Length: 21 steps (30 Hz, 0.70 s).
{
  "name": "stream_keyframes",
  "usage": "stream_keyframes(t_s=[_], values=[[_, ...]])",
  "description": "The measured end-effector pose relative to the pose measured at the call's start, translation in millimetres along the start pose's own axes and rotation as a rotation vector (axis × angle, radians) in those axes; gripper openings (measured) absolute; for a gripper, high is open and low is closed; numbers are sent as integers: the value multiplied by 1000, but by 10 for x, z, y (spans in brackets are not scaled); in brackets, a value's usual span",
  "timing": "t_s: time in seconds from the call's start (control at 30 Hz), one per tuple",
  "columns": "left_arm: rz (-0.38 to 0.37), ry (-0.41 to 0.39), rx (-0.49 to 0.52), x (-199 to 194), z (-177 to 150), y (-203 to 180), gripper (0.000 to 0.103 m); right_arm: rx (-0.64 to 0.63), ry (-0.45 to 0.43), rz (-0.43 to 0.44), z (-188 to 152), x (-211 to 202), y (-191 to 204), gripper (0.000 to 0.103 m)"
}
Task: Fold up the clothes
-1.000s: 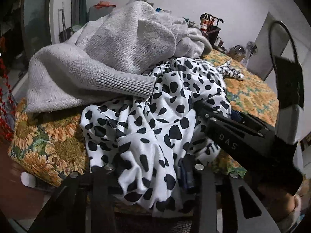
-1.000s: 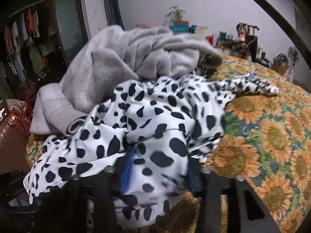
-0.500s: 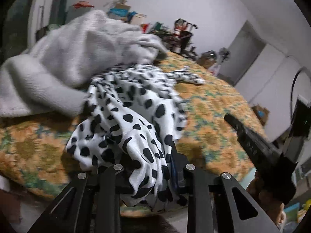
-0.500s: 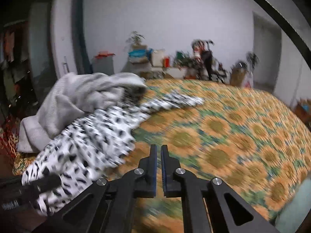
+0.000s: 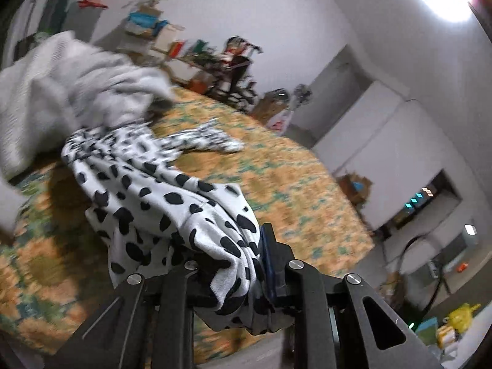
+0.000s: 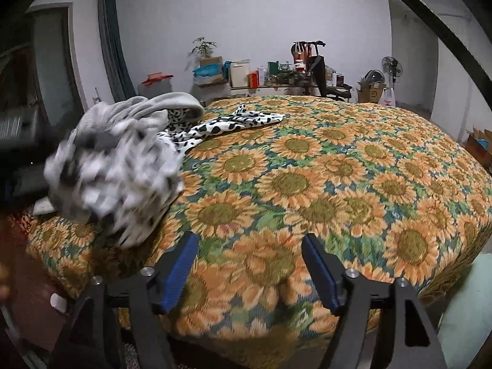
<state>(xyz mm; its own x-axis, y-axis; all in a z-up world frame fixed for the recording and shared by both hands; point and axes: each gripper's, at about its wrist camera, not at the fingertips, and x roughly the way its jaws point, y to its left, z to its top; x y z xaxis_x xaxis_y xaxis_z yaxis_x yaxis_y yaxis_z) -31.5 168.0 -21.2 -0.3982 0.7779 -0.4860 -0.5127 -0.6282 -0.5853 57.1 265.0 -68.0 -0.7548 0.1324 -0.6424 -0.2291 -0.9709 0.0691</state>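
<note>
Garment [image 5: 160, 190]: white, black cow-style spots.
Sweater [image 6: 138, 112]: pale grey knit.
Bedspread [image 6: 338, 184]: orange sunflowers, brown centres, green leaves on blue-green ground.
Right gripper [image 6: 249, 272]: black frame, blue pads [image 6: 180, 272].
Curtain [image 6: 115, 46]: dark teal.
Walls [image 6: 261, 9]: white.

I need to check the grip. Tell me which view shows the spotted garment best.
The left wrist view: the black-spotted white garment fills its centre, fairly sharp, bunched and clamped in the left tongs. The right wrist view shows it only at the left edge, its near bunch motion-blurred, with one sharp end lying on the sunflower bedspread.
</note>
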Motion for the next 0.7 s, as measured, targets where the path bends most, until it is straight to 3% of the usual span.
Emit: stream_keyframes(t_s=[0.17,0.3,0.37,0.43,0.5,0.67,0.7], values=[[3,62,130,314,-65,-491,22,-1,2,-51,-39,-36,-67,79],[16,100,64,504,-183,-385,25,-1,9,-64,-67,-79,-119,81],[-9,129,11,534,-223,-260,42,-15,14,-58,-77,-79,-95,81],[-34,126,-38,460,-230,-151,67,-30,17,-44,-73,-60,-35,81],[-51,97,-72,328,-206,-74,76,-46,19,-28,-68,-39,28,81],[18,20,-160,1,-117,231,78,-88,3,41,15,32,278,82],[39,4,-178,-64,-100,299,78,-98,-4,55,36,46,337,88]])
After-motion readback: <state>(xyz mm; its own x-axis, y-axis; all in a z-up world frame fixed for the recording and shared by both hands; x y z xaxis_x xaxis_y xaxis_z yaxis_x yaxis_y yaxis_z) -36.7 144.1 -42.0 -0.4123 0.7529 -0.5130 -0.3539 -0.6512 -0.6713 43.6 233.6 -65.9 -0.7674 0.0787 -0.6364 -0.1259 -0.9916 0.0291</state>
